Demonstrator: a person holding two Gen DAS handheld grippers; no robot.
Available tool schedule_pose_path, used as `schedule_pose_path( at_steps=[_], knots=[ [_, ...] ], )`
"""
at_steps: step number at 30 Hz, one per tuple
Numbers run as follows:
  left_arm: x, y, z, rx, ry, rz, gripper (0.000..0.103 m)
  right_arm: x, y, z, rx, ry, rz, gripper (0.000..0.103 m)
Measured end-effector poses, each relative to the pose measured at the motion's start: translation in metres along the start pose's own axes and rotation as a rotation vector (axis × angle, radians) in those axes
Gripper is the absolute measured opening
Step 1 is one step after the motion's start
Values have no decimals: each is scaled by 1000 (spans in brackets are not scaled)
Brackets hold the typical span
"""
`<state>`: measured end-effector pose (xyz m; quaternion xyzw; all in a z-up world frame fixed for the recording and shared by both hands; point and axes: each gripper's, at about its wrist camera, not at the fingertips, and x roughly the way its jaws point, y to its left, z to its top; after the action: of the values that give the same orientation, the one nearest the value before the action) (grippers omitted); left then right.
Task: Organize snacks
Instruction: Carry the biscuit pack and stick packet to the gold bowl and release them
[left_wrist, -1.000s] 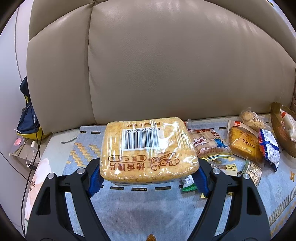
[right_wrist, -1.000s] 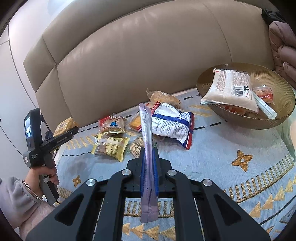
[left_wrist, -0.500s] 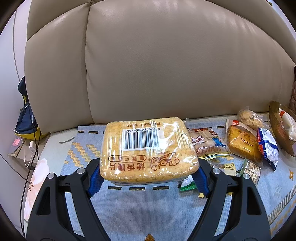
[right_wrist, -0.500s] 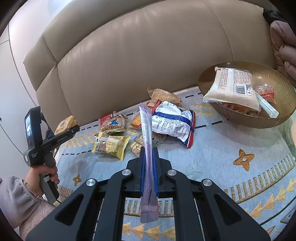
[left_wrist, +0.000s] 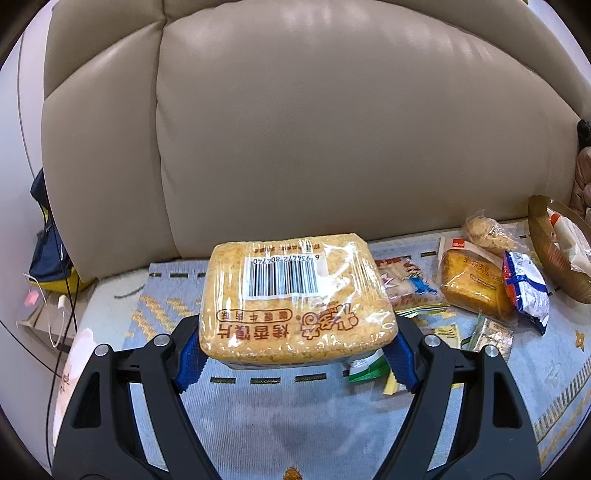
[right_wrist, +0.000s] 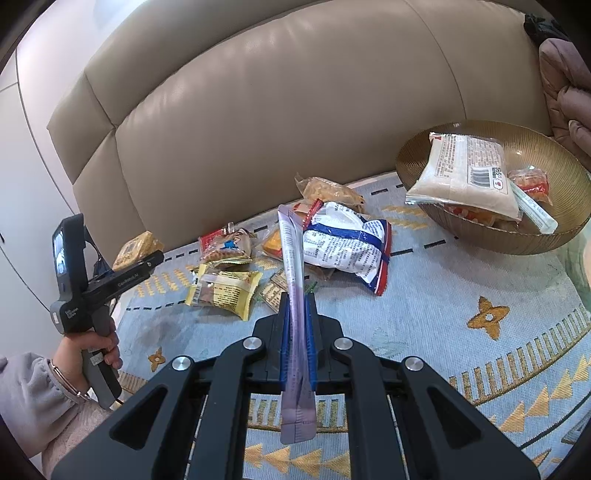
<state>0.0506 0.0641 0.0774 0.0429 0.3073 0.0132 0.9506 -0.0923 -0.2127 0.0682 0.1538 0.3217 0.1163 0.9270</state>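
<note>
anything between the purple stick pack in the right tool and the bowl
Nothing visible blocks it. The purple stick pack is held in the right tool above the mat; the bowl sits ahead to the right. The blue-white bag lies low, left of that line.

A home living room: beige leather sofa (right_wrist: 295, 110), patterned blue rug (right_wrist: 461, 295), scattered snacks (right_wrist: 343, 247).

We can't see under the toast pack (left_wrist: 297, 299), it covers the rug and part of a green packet (left_wrist: 365, 369). The bowl (left_wrist: 546, 251) gets chopped by the edge. Print on the blue-white bag (right_wrist: 347, 247) is too tiny for us.
</note>
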Motion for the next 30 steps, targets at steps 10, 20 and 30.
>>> schedule_pose_path(
  at_steps=[10, 20, 30],
  knots=[
    [-38, -69, 87, 29, -71, -121, 79, -35, -12, 76, -27, -105, -3, 7],
    [-59, -215, 164, 81, -60, -459, 79, -63, -95, 172, 31, -154, -94, 7],
    [-7, -314, 159, 141, 203, -606, 100, -32, -186, 183, 218, 100, -311, 67]
  ],
)
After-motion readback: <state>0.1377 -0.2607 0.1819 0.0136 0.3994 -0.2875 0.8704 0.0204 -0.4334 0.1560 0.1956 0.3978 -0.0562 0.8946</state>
